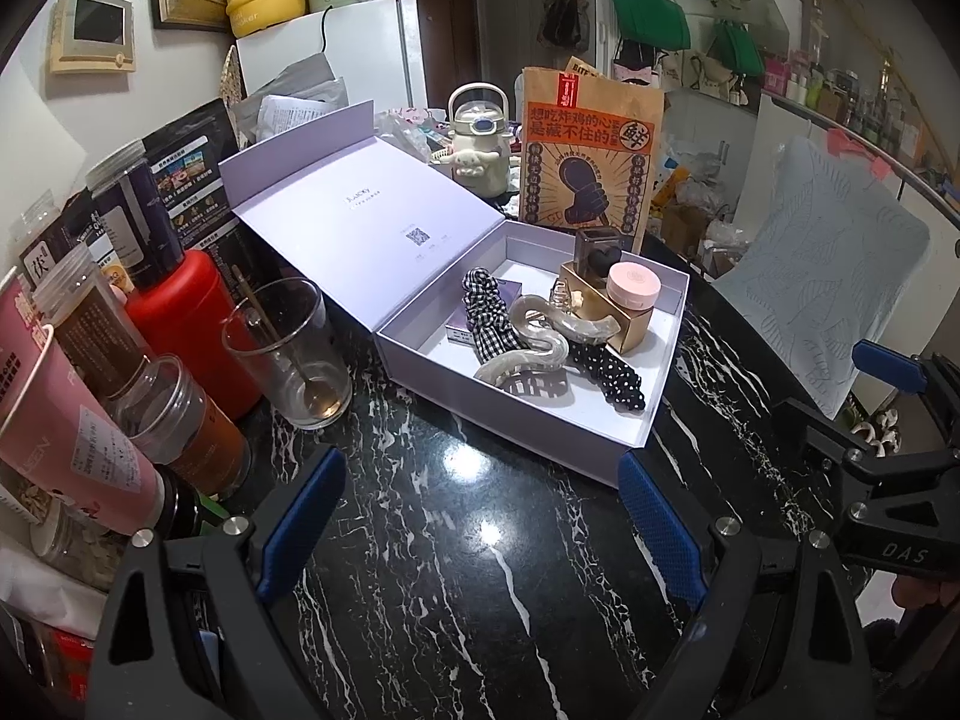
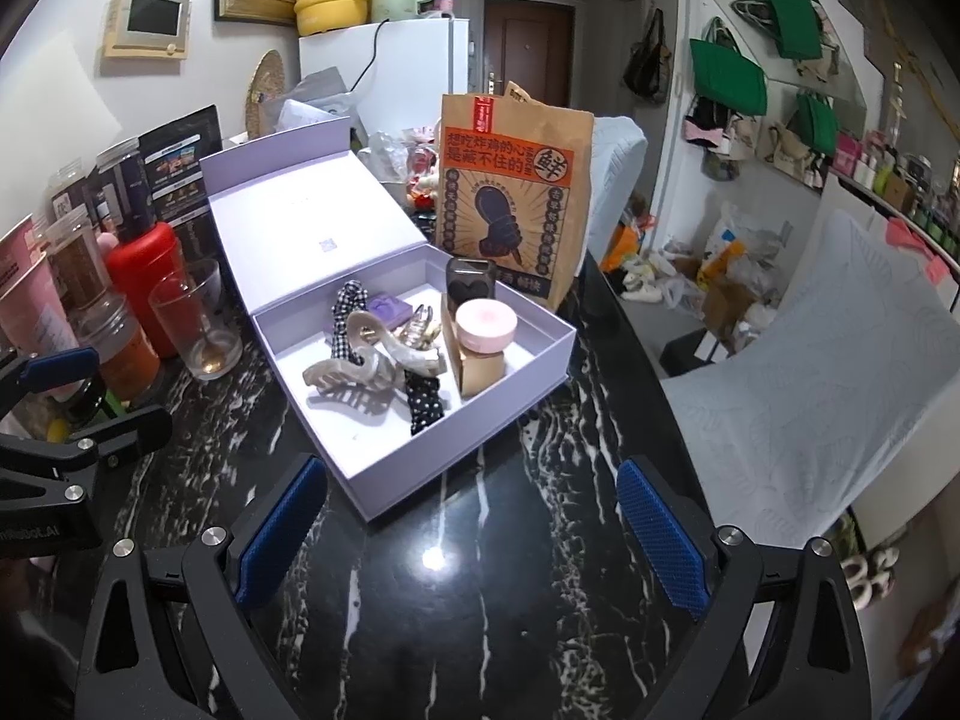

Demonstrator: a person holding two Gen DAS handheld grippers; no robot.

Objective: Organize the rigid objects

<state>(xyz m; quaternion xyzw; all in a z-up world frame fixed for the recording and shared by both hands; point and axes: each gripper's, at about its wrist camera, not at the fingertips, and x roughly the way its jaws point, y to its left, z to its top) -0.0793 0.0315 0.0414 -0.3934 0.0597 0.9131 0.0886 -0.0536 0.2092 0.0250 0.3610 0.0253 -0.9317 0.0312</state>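
Observation:
An open lilac box [image 1: 528, 426] [image 2: 384, 468] sits on the black marble table, lid folded back. Inside lie a pearly hair claw [image 1: 528, 354] [image 2: 354, 372], a checked scrunchie [image 1: 489, 312] [image 2: 345, 306], a dotted scrunchie [image 1: 606, 375] [image 2: 423, 399], a gold box [image 1: 606, 312] [image 2: 480, 366] with a pink-lidded jar [image 1: 633, 285] [image 2: 485, 324] on it, a dark heart bottle [image 1: 597, 252] [image 2: 470, 282] and a small purple box [image 2: 384, 309]. My left gripper [image 1: 480, 528] is open and empty, just short of the box's near edge. My right gripper [image 2: 471, 534] is open and empty, likewise in front of the box.
A drinking glass with a spoon [image 1: 294, 354] [image 2: 198, 324], a red bottle [image 1: 192, 324], jars and a pink tube [image 1: 72, 438] crowd the table's left. A brown paper bag [image 1: 591, 150] [image 2: 510, 192] and a cream kettle [image 1: 480, 144] stand behind the box. A pale blue chair [image 2: 810, 396] is at right.

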